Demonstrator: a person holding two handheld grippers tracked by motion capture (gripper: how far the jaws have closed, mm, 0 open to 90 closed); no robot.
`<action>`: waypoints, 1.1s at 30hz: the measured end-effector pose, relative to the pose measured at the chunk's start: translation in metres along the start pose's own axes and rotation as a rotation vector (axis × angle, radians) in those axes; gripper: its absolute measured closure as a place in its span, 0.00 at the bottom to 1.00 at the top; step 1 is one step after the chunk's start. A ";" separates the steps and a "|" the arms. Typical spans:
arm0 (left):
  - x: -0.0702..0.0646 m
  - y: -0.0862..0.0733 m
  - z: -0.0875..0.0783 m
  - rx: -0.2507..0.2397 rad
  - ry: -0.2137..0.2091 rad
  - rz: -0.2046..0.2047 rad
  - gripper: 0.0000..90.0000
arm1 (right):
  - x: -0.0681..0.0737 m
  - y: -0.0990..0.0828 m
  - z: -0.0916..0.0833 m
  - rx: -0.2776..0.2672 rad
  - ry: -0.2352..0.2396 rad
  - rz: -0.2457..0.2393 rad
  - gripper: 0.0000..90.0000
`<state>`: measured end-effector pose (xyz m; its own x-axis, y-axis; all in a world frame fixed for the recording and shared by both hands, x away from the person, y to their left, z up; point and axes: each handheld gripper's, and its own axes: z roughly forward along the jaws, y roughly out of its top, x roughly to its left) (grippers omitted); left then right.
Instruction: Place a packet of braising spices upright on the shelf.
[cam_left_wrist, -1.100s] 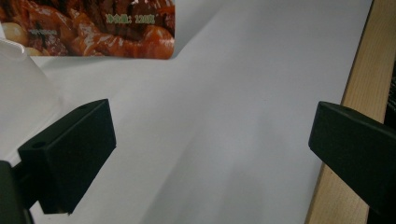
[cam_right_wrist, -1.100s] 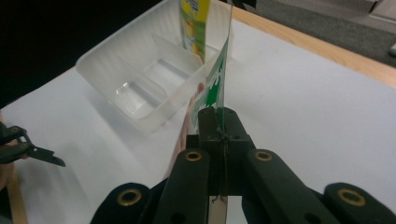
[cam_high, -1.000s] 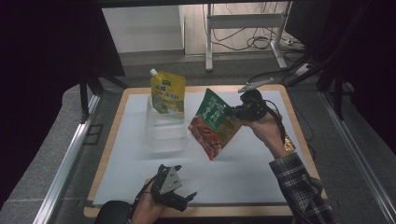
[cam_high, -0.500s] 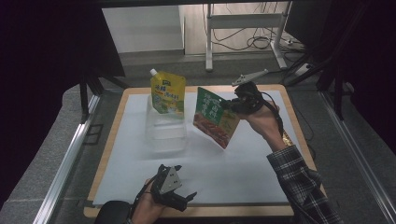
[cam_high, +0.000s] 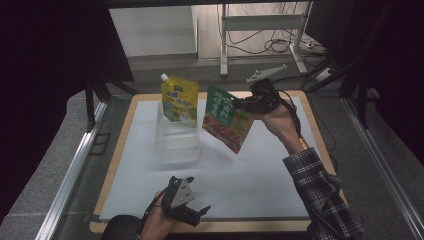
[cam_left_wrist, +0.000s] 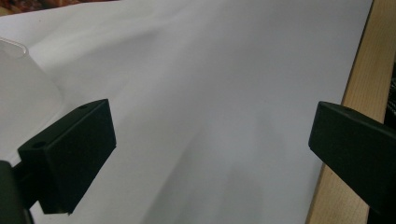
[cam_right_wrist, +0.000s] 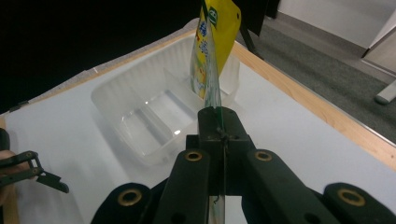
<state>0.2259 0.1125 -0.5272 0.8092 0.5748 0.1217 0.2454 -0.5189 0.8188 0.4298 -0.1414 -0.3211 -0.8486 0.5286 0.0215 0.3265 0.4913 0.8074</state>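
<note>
Right gripper view: jaws pressed together on the edge of the green pouch (cam_right_wrist: 208, 100), seen edge-on, a thin strip rising from between the pads. High view: right gripper (cam_high: 245, 103) held above the far right part of the table (cam_high: 310, 120), pinching the green pouch (cam_high: 226, 118) by its upper right edge; pouch hanging tilted in the air, lower corner pointing down to the white sheet (cam_high: 250, 170), clear of it. Just beside, to the left: clear plastic tray (cam_high: 177, 142) with compartments, lying on the sheet. Standing in its far compartment: yellow spout pouch (cam_high: 180, 99), upright, near the green pouch but apart from it.

Left gripper view: jaws spread wide, nothing between them, white sheet (cam_left_wrist: 210, 93) below and wooden table edge (cam_left_wrist: 364, 70) at the right side. High view: left gripper (cam_high: 192, 209) low at the near edge of the table, well apart from tray and pouches. Checked sleeve (cam_high: 325, 195) on the right forearm.
</note>
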 end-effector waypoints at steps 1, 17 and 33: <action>0.000 0.000 0.000 0.000 0.000 0.000 0.01 | 0.001 0.002 0.000 -0.004 0.006 -0.001 0.99; 0.004 0.000 -0.004 -0.038 -0.010 -0.039 0.00 | 0.006 0.027 0.009 -0.035 0.045 -0.026 0.99; 0.004 0.000 -0.004 -0.038 -0.016 -0.036 0.00 | 0.011 0.048 0.039 -0.043 0.102 -0.037 0.99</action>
<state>0.2267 0.1171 -0.5245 0.8089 0.5820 0.0833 0.2540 -0.4738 0.8432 0.4526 -0.0848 -0.3048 -0.8985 0.4362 0.0498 0.2781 0.4778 0.8333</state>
